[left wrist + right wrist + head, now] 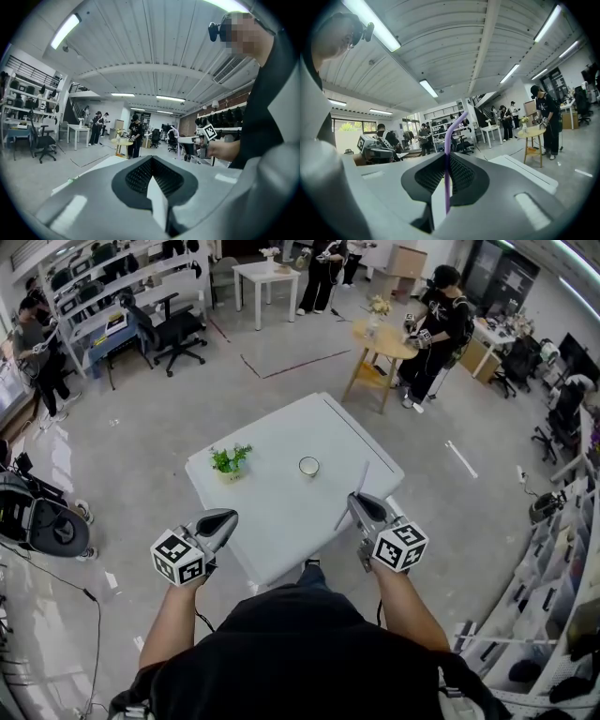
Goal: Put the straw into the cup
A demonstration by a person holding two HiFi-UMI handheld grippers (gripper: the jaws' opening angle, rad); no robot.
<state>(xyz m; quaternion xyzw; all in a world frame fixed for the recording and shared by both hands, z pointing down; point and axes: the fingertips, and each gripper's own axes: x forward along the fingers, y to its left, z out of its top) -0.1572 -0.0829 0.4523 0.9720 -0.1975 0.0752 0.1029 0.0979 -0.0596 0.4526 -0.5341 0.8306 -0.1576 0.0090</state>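
From above, the cup (308, 465) stands on the table (281, 512), far-left of your right gripper (361, 505), the nearer one. Your left gripper (152, 161) is clenched on nothing. In the right gripper view, the jaws pinch the straw (447, 168), its long axis running away along them.

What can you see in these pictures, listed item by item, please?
table: one, white, in front of the person
cup: one, white, on the table near its middle
potted plant: one, green, on the table, left of the cup
straw: one, purple, held upright in the right gripper
round table: one, wooden, on the floor beyond the white table
person in black: one, standing beside the round table
office chair: one, black, far left
left gripper: one, grey, jaws together and empty, at the table's near left edge
right gripper: one, grey, jaws closed on the straw, at the table's near right edge
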